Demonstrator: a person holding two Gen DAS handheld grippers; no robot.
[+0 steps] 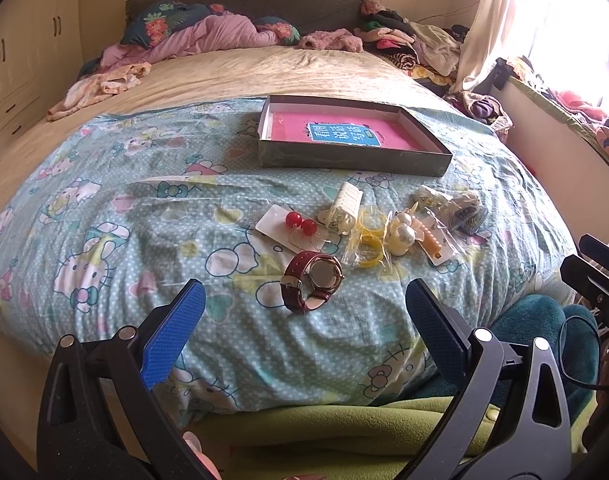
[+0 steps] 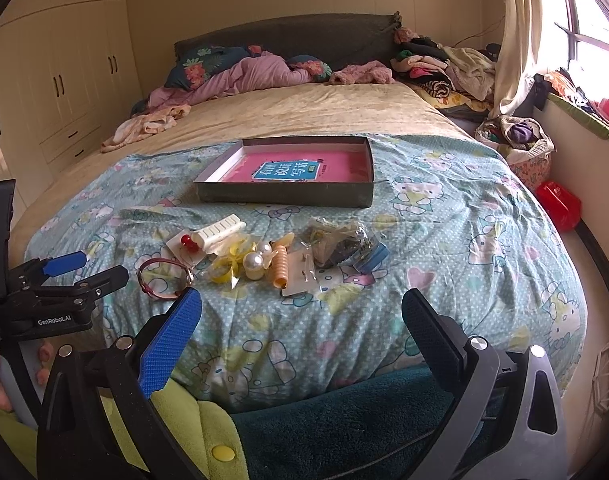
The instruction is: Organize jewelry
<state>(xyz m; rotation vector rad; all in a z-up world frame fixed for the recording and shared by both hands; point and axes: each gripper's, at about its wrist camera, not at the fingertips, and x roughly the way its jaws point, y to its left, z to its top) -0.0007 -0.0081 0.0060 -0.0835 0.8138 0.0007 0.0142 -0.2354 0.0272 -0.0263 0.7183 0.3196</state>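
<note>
Jewelry lies in a loose row on the Hello Kitty blanket (image 1: pixel 104 240). A red-strap watch (image 1: pixel 312 282) (image 2: pixel 166 278) is nearest. Behind it are red ball earrings on a card (image 1: pixel 300 222), a white hair clip (image 1: pixel 344 206) (image 2: pixel 220 234), yellow rings in a bag (image 1: pixel 370 240), pearl pieces (image 1: pixel 404 232) (image 2: pixel 254 262), an orange clip on a card (image 2: pixel 280 266) and bagged items (image 2: pixel 344 246). A shallow grey box with a pink book (image 1: pixel 352 136) (image 2: pixel 292 172) sits beyond. My left gripper (image 1: pixel 304 316) is open, just short of the watch. My right gripper (image 2: pixel 300 324) is open and empty.
Pink bedding and floral pillows (image 2: pixel 244 68) lie at the headboard, with a clothes pile (image 2: pixel 444 64) at the far right. A wardrobe (image 2: pixel 64 80) stands on the left. A red bag (image 2: pixel 558 204) and a basket (image 2: pixel 520 148) are on the floor at the right.
</note>
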